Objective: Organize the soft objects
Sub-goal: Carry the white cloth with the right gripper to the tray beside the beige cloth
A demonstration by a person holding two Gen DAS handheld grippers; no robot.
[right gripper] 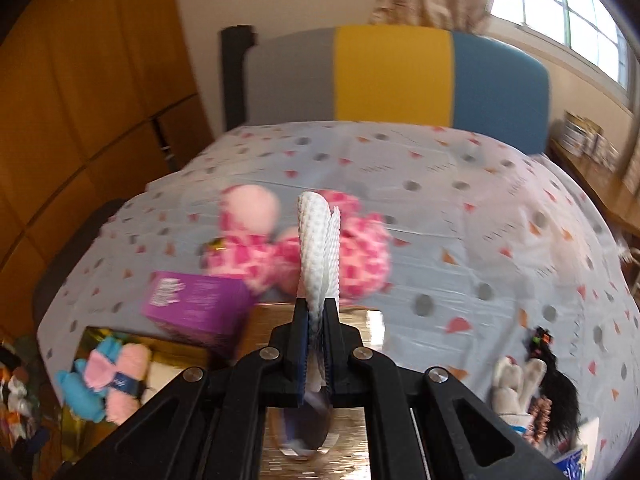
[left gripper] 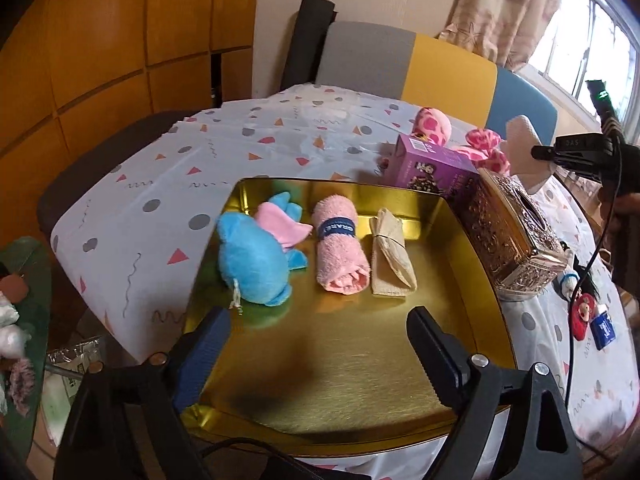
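A gold tray (left gripper: pixel 352 364) holds a blue and pink plush (left gripper: pixel 256 256), a rolled pink towel (left gripper: pixel 340 252) and a rolled beige cloth (left gripper: pixel 390 256). My left gripper (left gripper: pixel 320 356) is open and empty above the tray's near part. My right gripper (right gripper: pixel 316 320) is shut on a white textured cloth (right gripper: pixel 318 248), held up in the air; it shows in the left wrist view (left gripper: pixel 524 148) at the right. A pink spotted plush (right gripper: pixel 360 252) lies on the table behind the cloth.
A purple box (left gripper: pixel 432 168) and an ornate gold tissue box (left gripper: pixel 516 236) stand at the tray's right side. Small toys and a black hairy item (right gripper: pixel 548 392) lie at the right of the table. A grey, yellow and blue chair (right gripper: pixel 396 80) stands behind the table.
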